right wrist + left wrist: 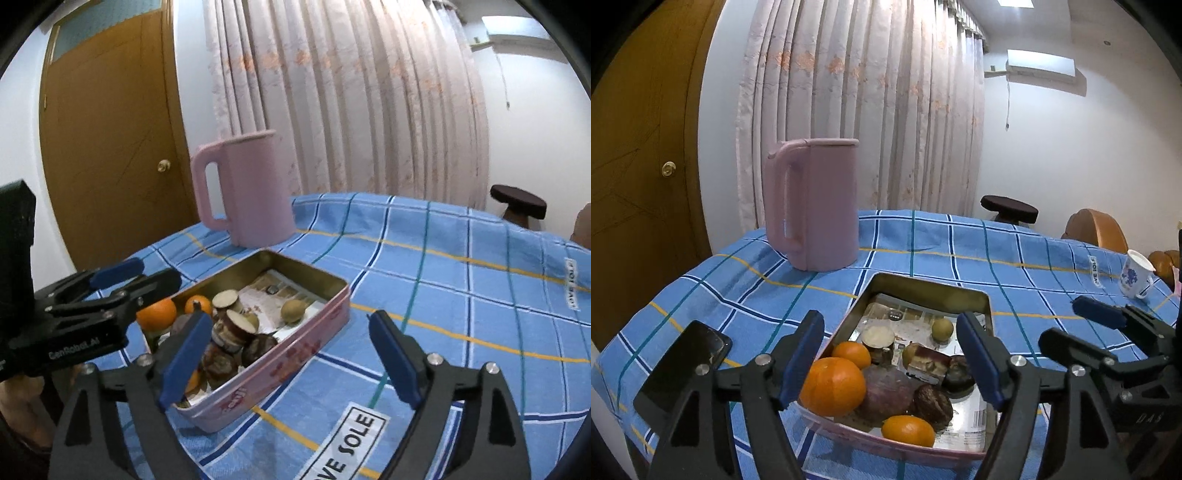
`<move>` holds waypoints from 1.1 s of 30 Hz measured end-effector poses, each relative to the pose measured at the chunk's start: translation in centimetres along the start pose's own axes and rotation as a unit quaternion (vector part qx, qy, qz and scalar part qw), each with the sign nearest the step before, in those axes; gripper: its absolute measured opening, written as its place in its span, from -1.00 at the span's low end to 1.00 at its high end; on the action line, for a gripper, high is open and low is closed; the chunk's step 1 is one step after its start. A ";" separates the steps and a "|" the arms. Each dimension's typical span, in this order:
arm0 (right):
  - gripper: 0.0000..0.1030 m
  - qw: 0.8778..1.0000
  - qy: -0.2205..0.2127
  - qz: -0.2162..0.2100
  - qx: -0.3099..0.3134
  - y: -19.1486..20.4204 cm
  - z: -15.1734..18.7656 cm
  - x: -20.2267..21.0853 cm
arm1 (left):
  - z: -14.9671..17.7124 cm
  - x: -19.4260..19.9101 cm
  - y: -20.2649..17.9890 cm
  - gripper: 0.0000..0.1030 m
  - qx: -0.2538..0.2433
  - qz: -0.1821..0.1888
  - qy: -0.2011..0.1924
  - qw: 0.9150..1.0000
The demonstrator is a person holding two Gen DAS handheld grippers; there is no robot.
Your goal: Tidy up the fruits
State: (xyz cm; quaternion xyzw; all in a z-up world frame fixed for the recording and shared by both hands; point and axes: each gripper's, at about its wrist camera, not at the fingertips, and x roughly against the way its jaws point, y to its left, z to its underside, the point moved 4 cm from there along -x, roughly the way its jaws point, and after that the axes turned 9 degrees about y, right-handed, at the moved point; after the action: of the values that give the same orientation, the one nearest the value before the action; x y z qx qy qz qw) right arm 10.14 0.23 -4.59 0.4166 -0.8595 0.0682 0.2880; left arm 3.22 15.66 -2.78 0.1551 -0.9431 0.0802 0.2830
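A pink rectangular tin (925, 286) (295, 354) sits on the blue checked tablecloth. It holds oranges (833, 386) (157, 314), a purple fruit (888, 393), dark brown fruits (932, 404) (258, 345), a small green-yellow fruit (942, 328) (293, 310) and cut pieces. My left gripper (890, 362) is open and empty, hovering over the tin's near end. My right gripper (290, 358) is open and empty, just right of the tin's near end. The right gripper also shows in the left wrist view (1067, 325), and the left gripper in the right wrist view (147, 273).
A tall pink jug (814, 203) (251, 188) stands behind the tin. A black phone (683, 365) lies at the left table edge. A white mug (1136, 273) stands at the far right. A dark stool (1008, 208) and a wooden door (110, 147) lie beyond the table.
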 end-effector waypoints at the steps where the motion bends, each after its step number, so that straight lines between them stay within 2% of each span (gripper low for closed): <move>1: 0.81 1.000 -0.004 0.007 0.000 0.0 -0.1 0.3 | 0.1 0.2 -0.1 0.46 0.000 0.002 -0.002 1.000; 4: 0.91 1.000 -0.017 0.015 -0.003 -0.1 -0.2 1.2 | 0.2 0.7 -0.3 0.46 -0.001 0.003 -0.006 1.000; 21: 0.96 0.997 -0.045 0.052 -0.022 -1.3 0.2 5.0 | 0.4 1.4 -1.1 0.47 -0.007 0.004 -0.006 1.000; 33: 1.00 0.996 -0.056 0.066 -0.022 -1.8 0.4 6.2 | 0.5 1.7 -2.3 0.47 -0.017 0.008 -0.005 1.000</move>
State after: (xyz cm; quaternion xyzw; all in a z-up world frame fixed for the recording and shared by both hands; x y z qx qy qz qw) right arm 8.30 -5.29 -1.69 0.3561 -0.9011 0.0449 0.2432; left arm 2.40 12.94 -2.05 0.1432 -0.9470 0.0652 0.2802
